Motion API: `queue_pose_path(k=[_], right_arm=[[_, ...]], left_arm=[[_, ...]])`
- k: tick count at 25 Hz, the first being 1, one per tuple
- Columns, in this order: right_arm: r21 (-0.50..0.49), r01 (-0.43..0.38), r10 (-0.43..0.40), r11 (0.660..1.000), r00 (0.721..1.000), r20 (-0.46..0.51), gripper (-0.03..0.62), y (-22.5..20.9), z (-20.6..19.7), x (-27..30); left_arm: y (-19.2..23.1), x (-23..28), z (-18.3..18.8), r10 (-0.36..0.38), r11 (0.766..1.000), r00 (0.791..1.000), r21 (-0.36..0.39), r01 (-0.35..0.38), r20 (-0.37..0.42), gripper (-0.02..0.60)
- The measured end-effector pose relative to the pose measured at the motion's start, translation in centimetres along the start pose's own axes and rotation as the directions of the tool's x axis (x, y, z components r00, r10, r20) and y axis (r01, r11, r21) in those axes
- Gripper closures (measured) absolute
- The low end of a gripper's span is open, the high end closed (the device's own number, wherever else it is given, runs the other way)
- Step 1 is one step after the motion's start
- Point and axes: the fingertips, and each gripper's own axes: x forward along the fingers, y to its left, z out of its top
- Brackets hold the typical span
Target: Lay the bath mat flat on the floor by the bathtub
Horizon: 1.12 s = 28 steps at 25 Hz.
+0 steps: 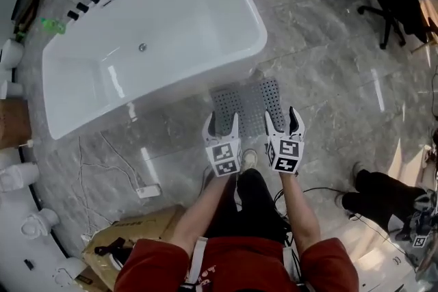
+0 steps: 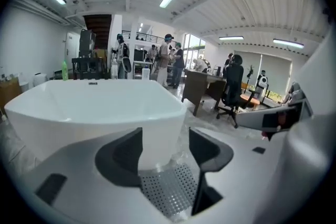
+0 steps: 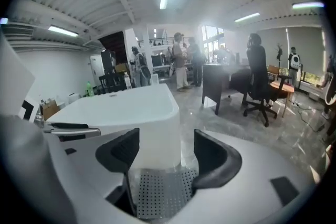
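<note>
Nearest us, red sleeves (image 1: 164, 262) lead down to two hand-held tools. We find the left gripper (image 1: 223, 121) with its jaws apart and nothing between them, and the right gripper (image 1: 281, 117) likewise spread and empty; both hang just above the near edge of the bath mat (image 1: 248, 99). A shoe (image 1: 250, 159) stands just short of that edge. The mat is a grey rectangle of pliable sheet pierced by regular small holes, lying flat, so far as we can judge, on the floor (image 1: 328, 65) beside the corner of the bathtub (image 1: 171, 17). A faint line down its middle may be a crease. We judge the laying all but done. Risks noted: the floor is glossy polished stone, so a nudge from either tool or the shoe could slide or rumple the mat; a hard black jaw could snag a hole and lift an edge. A white cable (image 1: 113, 157) trails well to the left, a trip hazard. The tub is smooth, white and rounded.
</note>
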Motion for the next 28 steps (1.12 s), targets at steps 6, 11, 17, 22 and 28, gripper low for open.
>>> queue_pose_path(k=[6, 11, 17, 22, 28], right_arm=[[-0.143, -0.038, 0.065, 0.989, 0.979, 0.191, 0.275, 2.4, 11.1, -6.6], [-0.166, -0.038, 0.091, 0.985, 0.942, 0.322, 0.275, 4.0, 18.1, -12.0], [-0.197, -0.051, 0.13, 0.979, 0.901, 0.414, 0.275, 7.3, 23.7, -15.7], [-0.232, -0.061, 0.168, 0.971, 0.861, 0.479, 0.275, 12.2, 26.7, -18.7], [-0.264, -0.114, 0.243, 0.958, 0.811, 0.531, 0.275, 21.3, 29.1, -21.4]], left_arm=[[-0.9, -6.6, 10.1, 0.01, 1.0, 0.986, 0.011, -0.012, 0.167, 0.31], [-1.2, -12.3, 17.3, 0.013, 0.997, 0.953, 0.071, -0.036, 0.301, 0.31], [0.6, -17.6, 23.6, 0.011, 0.992, 0.907, 0.112, -0.065, 0.421, 0.31], [4.7, -22.5, 26.6, 0.025, 0.987, 0.873, 0.125, -0.098, 0.488, 0.31], [12.2, -28.6, 28.6, 0.055, 0.983, 0.841, 0.121, -0.141, 0.538, 0.31]])
